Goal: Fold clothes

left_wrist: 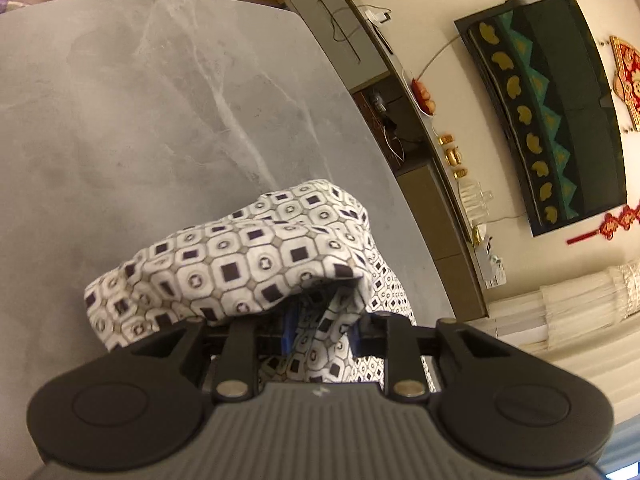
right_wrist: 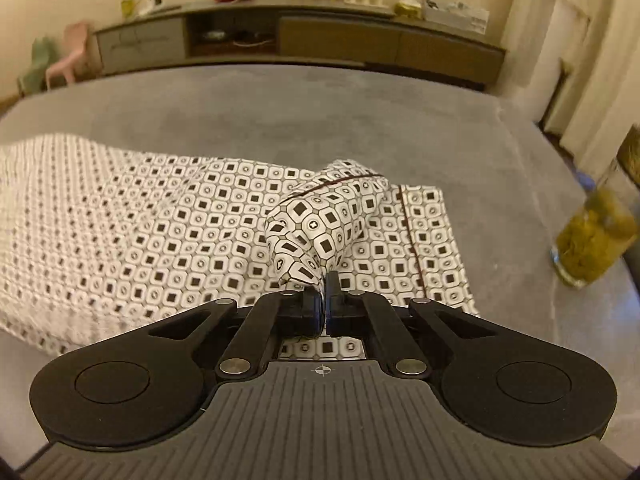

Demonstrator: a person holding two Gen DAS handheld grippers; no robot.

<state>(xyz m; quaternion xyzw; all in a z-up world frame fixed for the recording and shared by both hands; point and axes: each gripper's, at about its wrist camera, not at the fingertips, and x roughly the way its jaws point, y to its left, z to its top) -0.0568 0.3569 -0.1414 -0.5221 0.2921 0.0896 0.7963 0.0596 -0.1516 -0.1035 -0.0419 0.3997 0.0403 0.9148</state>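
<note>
Mid-fold, I'd say: both grippers have cloth lifted, nothing laid down yet.

Right gripper (right_wrist: 324, 280): jaws pressed together, pinching a bunched edge of the patterned garment (right_wrist: 192, 232). Piped hem visible on the raised bunch and on the flat part beside it. The rest of the garment lies flat on the grey table (right_wrist: 360, 112), running off to the left of that view.

Left gripper (left_wrist: 320, 320): cloth drapes over and between the fingers and hides the tips. Finger bases look apart, with blue pads showing under the fabric, but I can't tell whether it actually clamps. The fold (left_wrist: 248, 256) hangs above the tabletop (left_wrist: 160, 120), near its far edge in the left wrist view.

Next move, as I read it: carry both held edges together over the flat section, keep them level so the crease runs straight, lower until the cloth rests on cloth, then release.

Watch: the glass jar (right_wrist: 592, 236) stands near the garment's right edge, so sweep clear of it. Check the left grip before pulling; a loose hold skews the fold.
</note>
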